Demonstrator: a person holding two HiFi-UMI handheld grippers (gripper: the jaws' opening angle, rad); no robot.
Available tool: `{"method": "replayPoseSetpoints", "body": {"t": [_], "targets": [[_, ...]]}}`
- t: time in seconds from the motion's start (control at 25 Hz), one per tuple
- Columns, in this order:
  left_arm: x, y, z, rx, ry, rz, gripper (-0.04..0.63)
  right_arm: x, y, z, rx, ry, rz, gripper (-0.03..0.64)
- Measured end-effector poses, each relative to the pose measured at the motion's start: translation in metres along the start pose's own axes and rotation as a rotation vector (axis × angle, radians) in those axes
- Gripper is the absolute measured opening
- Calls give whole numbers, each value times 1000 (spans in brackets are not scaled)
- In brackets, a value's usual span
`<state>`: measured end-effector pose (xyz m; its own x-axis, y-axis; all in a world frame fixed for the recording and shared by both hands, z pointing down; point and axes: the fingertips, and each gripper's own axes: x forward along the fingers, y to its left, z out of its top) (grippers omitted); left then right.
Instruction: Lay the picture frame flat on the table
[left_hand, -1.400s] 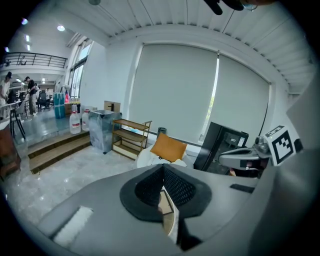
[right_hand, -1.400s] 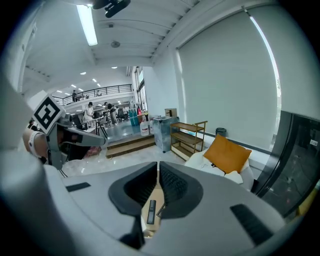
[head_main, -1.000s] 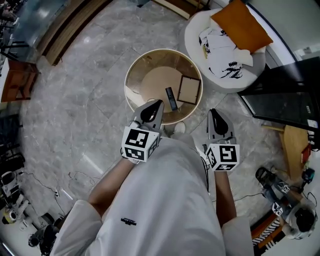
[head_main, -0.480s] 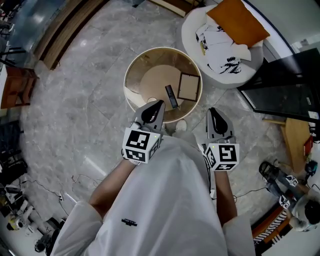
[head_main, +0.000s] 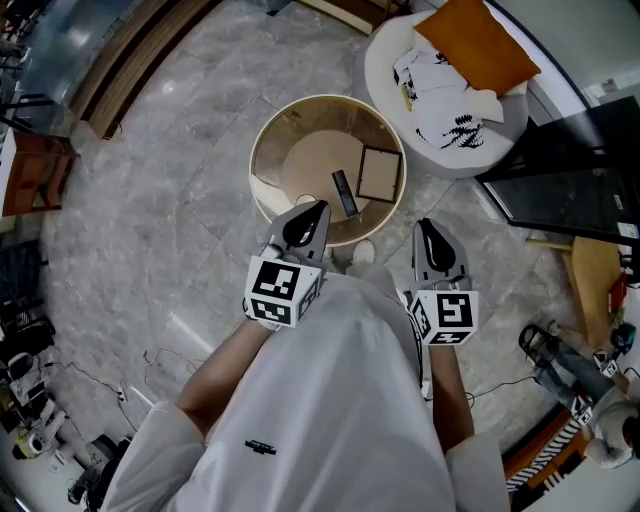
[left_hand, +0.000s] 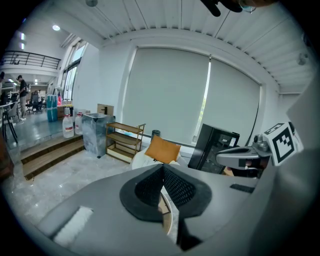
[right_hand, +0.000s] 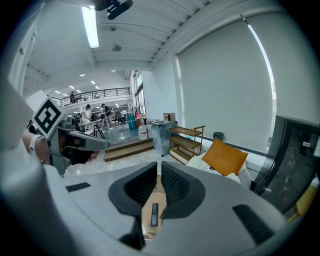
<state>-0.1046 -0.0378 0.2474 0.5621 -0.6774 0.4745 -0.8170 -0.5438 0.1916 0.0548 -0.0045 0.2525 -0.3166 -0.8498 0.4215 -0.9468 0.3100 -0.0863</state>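
- Table (head_main: 262, 150): round, light wood, upper centre of the head view, on a grey marble floor.
- Frame (head_main: 378, 176): square with a thin dark edge, on the right part of the table top. Its whole face shows from above, so it seems to lie flat. No gripper touches it.
- Remote (head_main: 343, 194): dark and slim, on the table just left of the frame. It also shows low in the right gripper view, below the jaw tips.
- Left gripper (head_main: 318, 206): at the table's near rim, lower left of the remote. Fingers pressed together at the tips, with nothing between them.
- Right gripper (head_main: 424, 224): off the table, to the lower right of its rim and well apart from the frame. Fingers drawn together to a thin slit, and empty.
- Chair (head_main: 385, 60): white, upper right, with an orange cushion (head_main: 478, 45) and printed cloth on it.
- Cabinet (head_main: 570, 200): black, at the right edge.
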Motion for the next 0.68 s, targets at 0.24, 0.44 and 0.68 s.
{"method": "replayPoseSetpoints", "body": {"t": [0.24,0.44,0.68], "targets": [[-4,-2,-3,-1,0,1,5,-3,2,2,-4,-8,0,6],[-3,-4,-1,-4,-2,0,5,-5,1,2,-11,-5,3,6],[-5,-3,-1,-8,-3,2,5,-7,4,1,-12,-8,0,6]]}}
